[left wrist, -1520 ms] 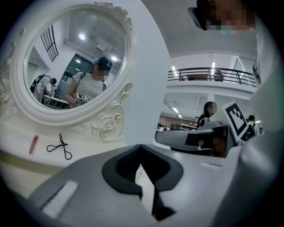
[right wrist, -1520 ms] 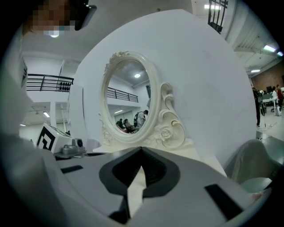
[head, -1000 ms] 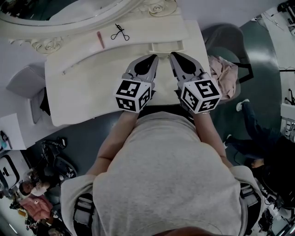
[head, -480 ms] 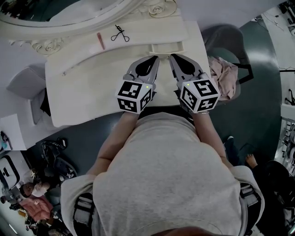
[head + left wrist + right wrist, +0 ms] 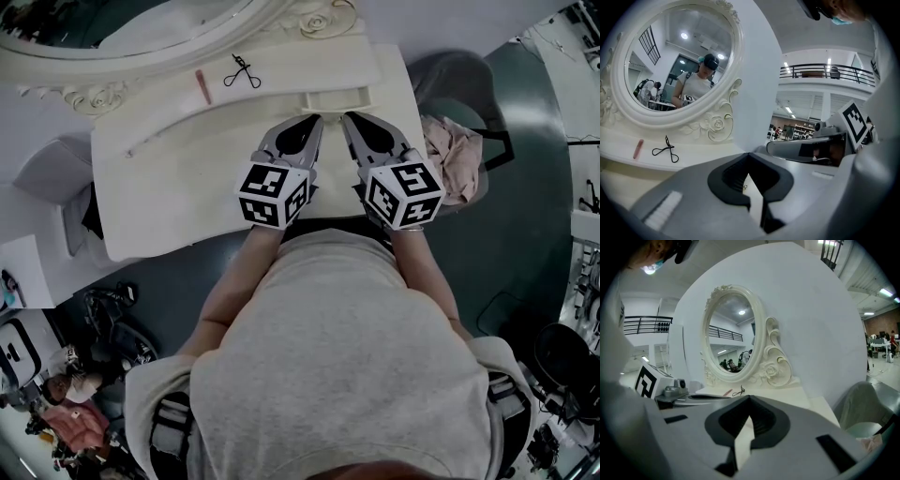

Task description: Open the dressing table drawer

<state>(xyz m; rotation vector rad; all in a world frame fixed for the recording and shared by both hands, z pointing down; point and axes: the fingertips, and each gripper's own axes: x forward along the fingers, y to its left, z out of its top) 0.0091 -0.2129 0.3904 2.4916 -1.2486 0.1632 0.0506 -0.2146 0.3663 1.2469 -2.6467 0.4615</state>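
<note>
Cream dressing table [image 5: 169,178] lies beneath the left claw [image 5: 316,118] and right claw [image 5: 346,117], both closed, empty.

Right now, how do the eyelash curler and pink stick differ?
The eyelash curler is black, thin wire with looped handles; the pink stick is a plain straight bar. In the head view the pink stick lies left of the eyelash curler. Both lie flat on the shelf.

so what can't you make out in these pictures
- Drawer front and handle: in the head view the left gripper, the right gripper and the person's chest cover the table's near edge; both gripper views aim above it.
- Pink stick: too small in every view to name.
</note>
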